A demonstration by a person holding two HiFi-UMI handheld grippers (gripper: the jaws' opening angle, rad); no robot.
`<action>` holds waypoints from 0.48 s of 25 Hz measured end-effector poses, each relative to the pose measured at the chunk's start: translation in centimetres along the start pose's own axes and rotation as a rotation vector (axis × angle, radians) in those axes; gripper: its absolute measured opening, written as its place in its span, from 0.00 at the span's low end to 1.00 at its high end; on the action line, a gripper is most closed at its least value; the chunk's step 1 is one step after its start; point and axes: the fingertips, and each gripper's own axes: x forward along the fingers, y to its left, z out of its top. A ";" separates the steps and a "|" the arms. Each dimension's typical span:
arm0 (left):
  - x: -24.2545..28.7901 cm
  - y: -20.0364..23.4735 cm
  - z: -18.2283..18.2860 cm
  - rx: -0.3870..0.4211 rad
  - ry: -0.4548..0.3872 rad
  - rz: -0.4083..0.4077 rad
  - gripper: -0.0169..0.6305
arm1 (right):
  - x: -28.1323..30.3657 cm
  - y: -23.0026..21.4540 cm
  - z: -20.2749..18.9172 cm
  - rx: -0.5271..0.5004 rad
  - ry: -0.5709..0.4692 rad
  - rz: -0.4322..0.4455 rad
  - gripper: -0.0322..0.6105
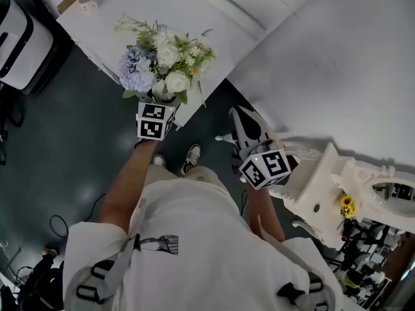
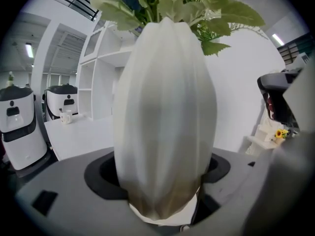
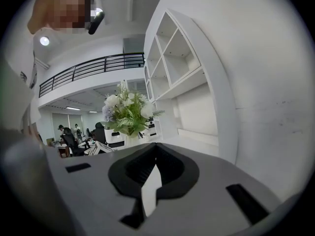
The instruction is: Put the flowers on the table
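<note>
The left gripper (image 1: 157,109) squeezes the white vase (image 2: 165,122), with the flowers (image 1: 163,60) sticking up right above its jaws. The table (image 1: 214,24) is just ahead of it. The right gripper (image 3: 150,186) has its 2 jaws closed on nothing. This looks like the carrying step. Next, the vase should go forward over the table, then down, kept straight.

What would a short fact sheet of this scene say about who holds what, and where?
Holder: a person, one hand-held gripper in each hand
Left hand-held gripper: shut on the vase
Vase: white, ribbed, upright
Flowers: white and blue, green leaves
Right hand-held gripper: jaws together, empty
Table: white, by the flowers
</note>
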 end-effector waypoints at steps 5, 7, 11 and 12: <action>4.5 -0.4 -1.0 -0.049 0.006 0.029 0.64 | 1.2 -3.2 -0.7 -0.013 0.034 0.032 0.06; 7.1 -1.1 -1.5 -0.053 0.016 0.035 0.64 | 1.2 -5.6 -0.9 -0.017 0.054 0.034 0.07; 10.8 -2.5 -2.5 -0.042 0.020 0.032 0.64 | 0.4 -9.6 -2.0 -0.012 0.087 0.015 0.07; 11.4 -2.6 -2.7 -0.043 0.018 0.031 0.64 | 0.2 -10.1 -2.4 -0.012 0.096 0.011 0.07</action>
